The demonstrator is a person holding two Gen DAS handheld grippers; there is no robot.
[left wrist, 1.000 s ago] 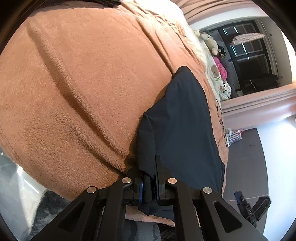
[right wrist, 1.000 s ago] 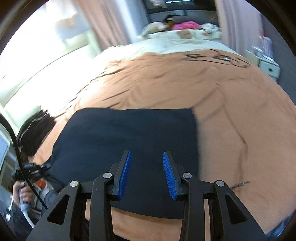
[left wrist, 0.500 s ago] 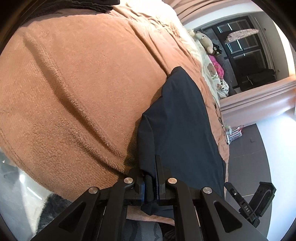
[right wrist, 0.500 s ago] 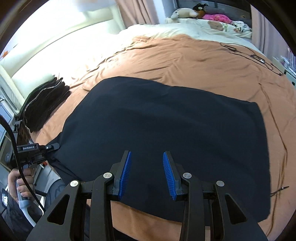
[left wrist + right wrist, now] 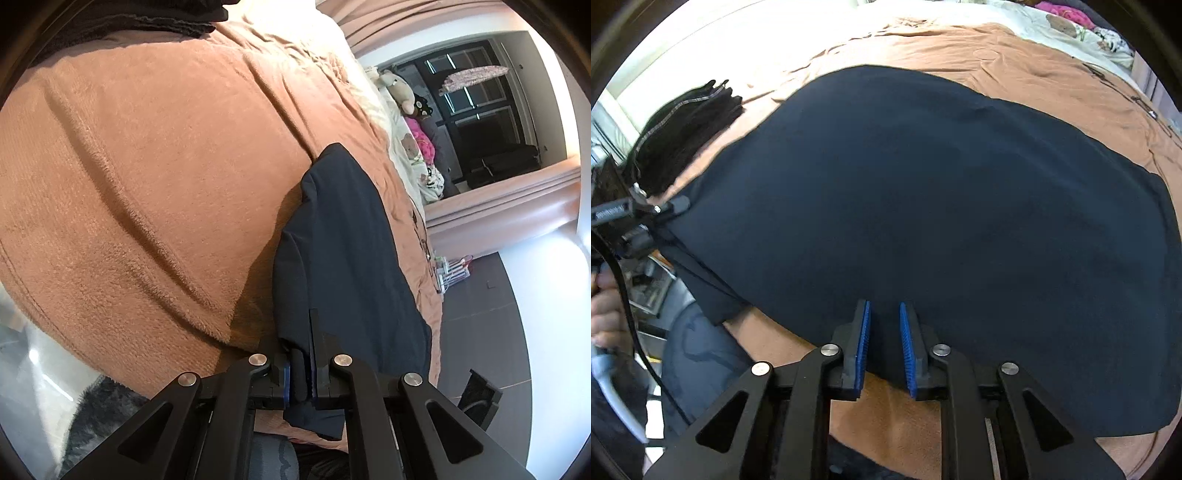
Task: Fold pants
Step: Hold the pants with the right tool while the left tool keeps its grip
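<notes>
The dark navy pants point(image 5: 942, 192) lie spread flat on a brown blanket point(image 5: 1034, 59). My right gripper point(image 5: 885, 339) points down at their near edge, and its blue pads point(image 5: 865, 343) are closing with the hem between them; a gap still shows. At the far left of the right wrist view, my left gripper point(image 5: 639, 214) holds the pants' left corner. In the left wrist view the left gripper point(image 5: 300, 376) is shut on a bunched fold of the pants point(image 5: 351, 251), which stretch away over the blanket point(image 5: 147, 184).
A stack of dark folded clothes point(image 5: 683, 136) sits on the blanket left of the pants. A thin cable point(image 5: 1145, 107) lies at the blanket's far right. Plush toys point(image 5: 399, 88) and pale bedding sit at the bed's far end. A hand point(image 5: 605, 310) grips the left handle.
My right gripper has come down and in toward the pants' near edge, and its pads have narrowed around the hem. The left gripper has kept its grip and hardly moved.
</notes>
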